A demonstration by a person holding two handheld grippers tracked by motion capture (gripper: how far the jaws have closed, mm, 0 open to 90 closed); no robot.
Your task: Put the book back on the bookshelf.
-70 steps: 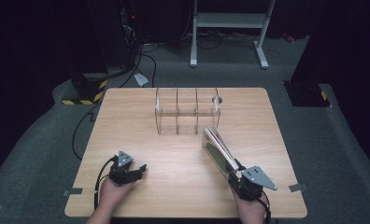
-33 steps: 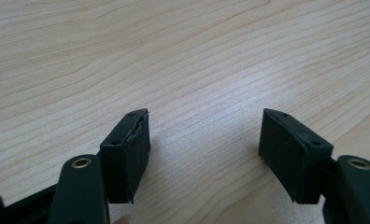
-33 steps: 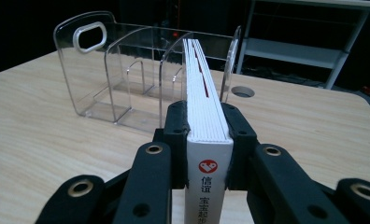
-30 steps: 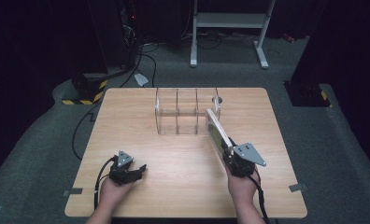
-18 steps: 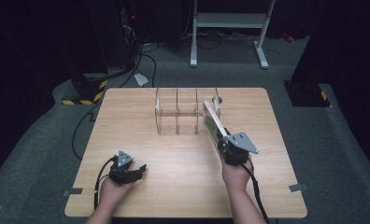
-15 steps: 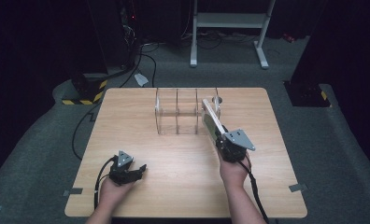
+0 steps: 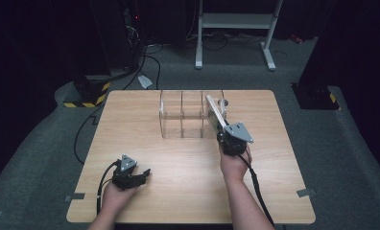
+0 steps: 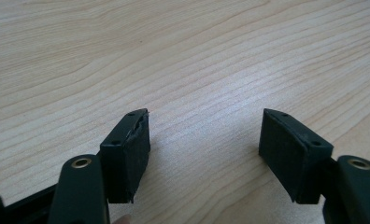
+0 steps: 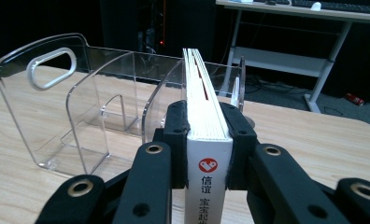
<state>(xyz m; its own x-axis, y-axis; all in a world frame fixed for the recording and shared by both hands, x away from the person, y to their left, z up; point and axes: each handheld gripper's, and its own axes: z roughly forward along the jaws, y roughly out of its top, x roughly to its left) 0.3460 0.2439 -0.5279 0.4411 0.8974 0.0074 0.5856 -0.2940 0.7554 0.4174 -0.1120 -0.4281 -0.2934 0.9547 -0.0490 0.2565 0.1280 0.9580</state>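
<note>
A thin white book is held upright on its edge between the two black jaws of the right gripper, whose pads press on both of its covers; the spine, printed with a red round mark and dark characters, is turned toward that gripper's camera, and the page edges run away from it. In the high view the book is seen slanting from the right gripper up and leftward, its far end lying at the right-hand compartment of a clear plastic file rack; whether that end is already between the dividers or just above them cannot be told. In the right gripper view the clear plastic file rack is shown with curved dividers and an oval handle hole in its outermost wall, and the book is lined up with the gap between the two dividers nearest it. The rack stands on the far middle part of a light wooden table. The right hand is stretched forward over the table behind its gripper, with a black cable trailing back along the forearm. Well apart, near the front left edge of the table, the left gripper is held low in the left hand; its jaws stand apart with nothing between them, bare wood being seen between its pads in the left gripper view.
</note>
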